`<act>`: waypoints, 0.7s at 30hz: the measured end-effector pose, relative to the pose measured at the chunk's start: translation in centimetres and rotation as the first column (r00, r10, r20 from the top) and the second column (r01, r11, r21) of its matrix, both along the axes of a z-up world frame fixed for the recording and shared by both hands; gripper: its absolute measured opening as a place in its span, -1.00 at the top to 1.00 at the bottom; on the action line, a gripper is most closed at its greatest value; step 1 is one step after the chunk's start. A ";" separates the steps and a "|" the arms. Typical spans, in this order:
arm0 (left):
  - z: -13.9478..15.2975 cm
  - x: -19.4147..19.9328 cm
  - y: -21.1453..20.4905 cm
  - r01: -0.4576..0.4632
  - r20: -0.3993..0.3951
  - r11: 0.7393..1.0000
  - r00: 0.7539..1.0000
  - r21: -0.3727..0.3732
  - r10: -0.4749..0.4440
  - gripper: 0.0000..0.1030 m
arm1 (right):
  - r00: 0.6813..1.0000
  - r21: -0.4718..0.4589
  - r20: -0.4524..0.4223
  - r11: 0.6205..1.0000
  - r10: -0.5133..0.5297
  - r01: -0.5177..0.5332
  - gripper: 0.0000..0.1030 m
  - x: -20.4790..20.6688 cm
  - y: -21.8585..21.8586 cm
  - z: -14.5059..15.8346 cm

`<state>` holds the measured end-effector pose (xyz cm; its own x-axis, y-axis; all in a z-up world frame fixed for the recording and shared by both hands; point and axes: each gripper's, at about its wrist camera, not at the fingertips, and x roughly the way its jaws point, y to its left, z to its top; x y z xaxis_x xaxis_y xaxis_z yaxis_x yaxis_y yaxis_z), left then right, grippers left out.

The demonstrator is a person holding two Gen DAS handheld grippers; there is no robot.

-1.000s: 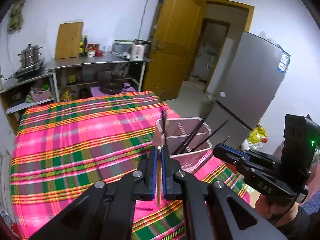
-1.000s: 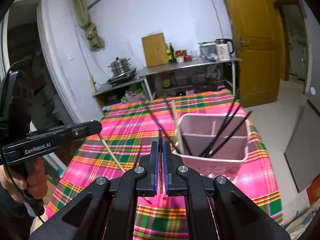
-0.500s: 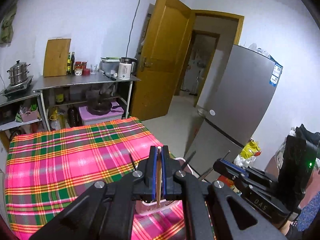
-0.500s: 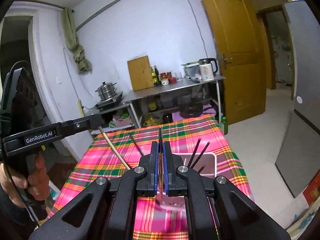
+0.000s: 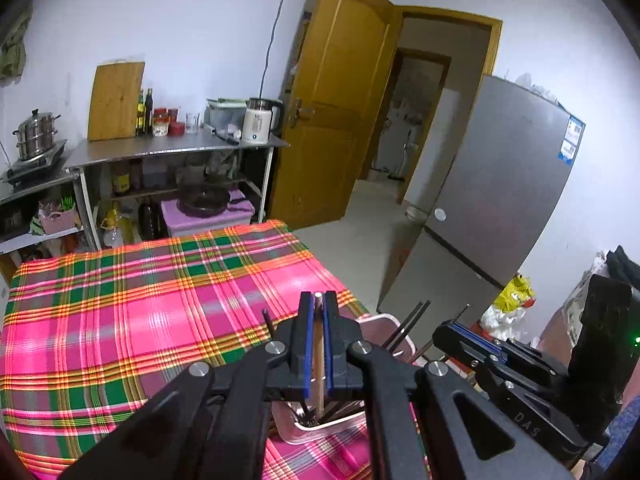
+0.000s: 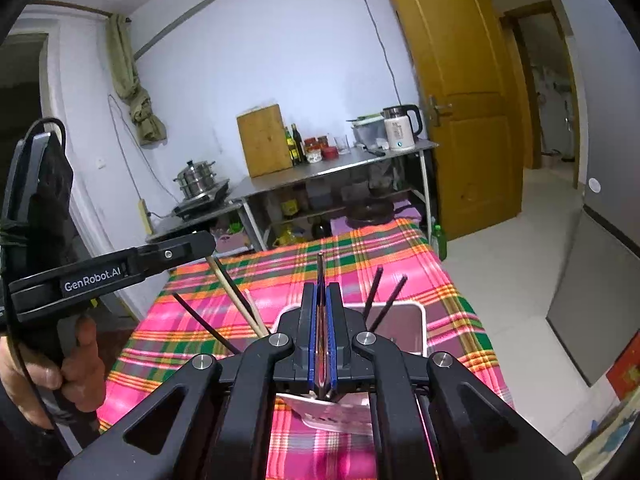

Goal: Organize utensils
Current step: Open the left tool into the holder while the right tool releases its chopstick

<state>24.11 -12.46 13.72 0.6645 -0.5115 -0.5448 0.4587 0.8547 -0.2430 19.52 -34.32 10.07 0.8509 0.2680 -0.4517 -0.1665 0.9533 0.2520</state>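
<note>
My left gripper (image 5: pixel 318 297) is shut on a pale wooden chopstick (image 5: pixel 318 354) that stands upright, its lower end down in the pink utensil holder (image 5: pixel 385 319). From the right wrist, this left gripper (image 6: pixel 205 243) reaches in from the left with the same wooden chopstick (image 6: pixel 236 297) slanting toward the pink holder (image 6: pixel 409 314). My right gripper (image 6: pixel 320 289) is shut on a thin dark chopstick (image 6: pixel 320 270) just above the holder. Several dark chopsticks (image 6: pixel 385 294) lean inside it. The right gripper (image 5: pixel 452 332) also shows beside the holder.
The holder stands near the right edge of a table under a pink and green plaid cloth (image 5: pixel 140 312). A steel shelf (image 5: pixel 180 152) with a kettle, jars and a cutting board lines the far wall. A grey fridge (image 5: pixel 500 200) and a yellow door (image 5: pixel 340 112) stand to the right.
In both views the holder has slid down the picture and now lies partly behind the fingers. Both grippers have kept their chopsticks.
</note>
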 end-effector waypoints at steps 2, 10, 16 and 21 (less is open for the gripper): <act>-0.9 0.0 -0.3 0.007 -0.012 1.000 1.000 0.013 -0.006 0.91 | 1.000 0.001 -0.017 1.000 0.004 -0.004 0.92 0.3 0.2 -0.9; -3.3 -0.2 -0.5 0.027 -0.041 0.998 0.999 0.054 -0.025 0.90 | 0.997 -0.009 -0.072 1.000 0.022 -0.022 0.91 0.7 0.6 -3.4; -3.7 -0.7 -0.4 0.032 -0.047 0.997 0.998 0.064 -0.029 0.81 | 0.994 -0.017 -0.105 1.000 0.023 -0.025 0.89 0.4 0.6 -3.9; -3.1 -1.5 0.4 0.021 -0.031 0.999 0.999 0.048 -0.019 0.59 | 0.996 -0.021 -0.085 1.000 0.014 -0.015 0.80 -0.3 0.6 -3.2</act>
